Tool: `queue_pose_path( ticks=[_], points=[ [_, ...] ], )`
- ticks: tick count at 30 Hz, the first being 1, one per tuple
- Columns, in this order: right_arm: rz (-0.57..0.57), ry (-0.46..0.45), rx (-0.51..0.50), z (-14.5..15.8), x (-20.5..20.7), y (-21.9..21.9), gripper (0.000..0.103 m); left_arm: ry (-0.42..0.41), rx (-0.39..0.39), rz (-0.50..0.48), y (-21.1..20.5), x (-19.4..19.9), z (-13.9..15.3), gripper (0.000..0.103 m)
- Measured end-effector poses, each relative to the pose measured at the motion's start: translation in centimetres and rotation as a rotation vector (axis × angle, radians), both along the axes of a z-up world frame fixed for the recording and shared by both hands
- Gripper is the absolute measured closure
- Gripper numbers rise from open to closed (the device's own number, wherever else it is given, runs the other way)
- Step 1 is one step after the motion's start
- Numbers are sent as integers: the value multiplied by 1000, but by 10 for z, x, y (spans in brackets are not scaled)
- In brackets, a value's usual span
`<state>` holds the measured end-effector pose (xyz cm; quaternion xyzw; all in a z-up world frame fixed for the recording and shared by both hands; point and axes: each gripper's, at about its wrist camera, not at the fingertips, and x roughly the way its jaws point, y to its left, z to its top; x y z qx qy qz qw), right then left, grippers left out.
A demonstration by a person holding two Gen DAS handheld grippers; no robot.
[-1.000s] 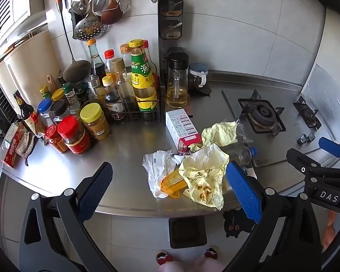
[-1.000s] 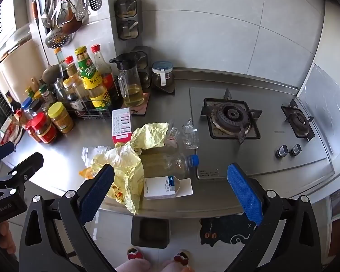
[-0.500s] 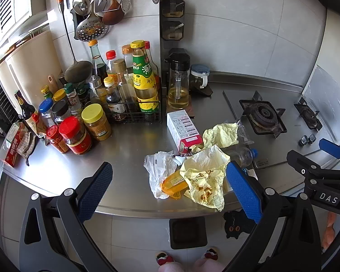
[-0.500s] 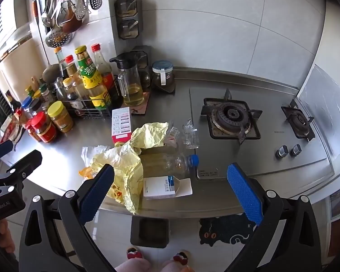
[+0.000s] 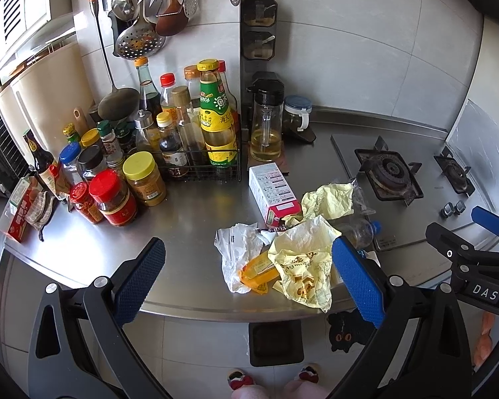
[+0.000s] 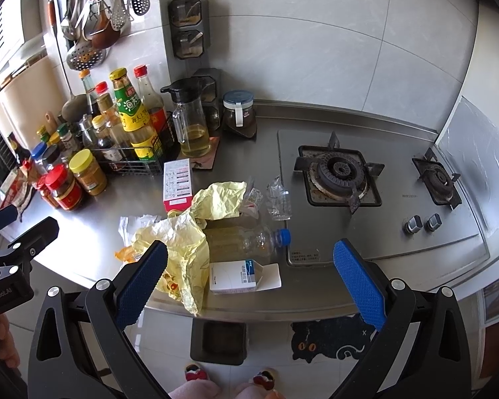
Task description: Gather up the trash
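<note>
Both the left gripper (image 5: 246, 279) and right gripper (image 6: 249, 281) are held spread wide, empty, before the steel counter (image 6: 243, 302); beyond, a yellow bag (image 6: 179, 249), blue-white carton (image 6: 234, 277) and plastic bottle (image 6: 246, 241) are heaped together; farther, a pink box (image 6: 178, 183).

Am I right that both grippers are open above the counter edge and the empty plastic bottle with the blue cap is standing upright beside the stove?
Not quite: the plastic bottle lies on its side, as the right wrist view shows. Both the left gripper and right gripper are open, and the bottle is beside the stove.
</note>
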<state>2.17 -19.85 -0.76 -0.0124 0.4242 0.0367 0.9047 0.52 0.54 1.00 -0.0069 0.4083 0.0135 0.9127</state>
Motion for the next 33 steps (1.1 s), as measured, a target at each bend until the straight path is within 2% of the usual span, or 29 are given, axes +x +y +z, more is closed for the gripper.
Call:
queue_pose_path(
  ticks=[33],
  points=[
    [-6, -10, -19, 1, 4, -2, 3, -7, 12, -9, -4, 2, -2, 8]
  ],
)
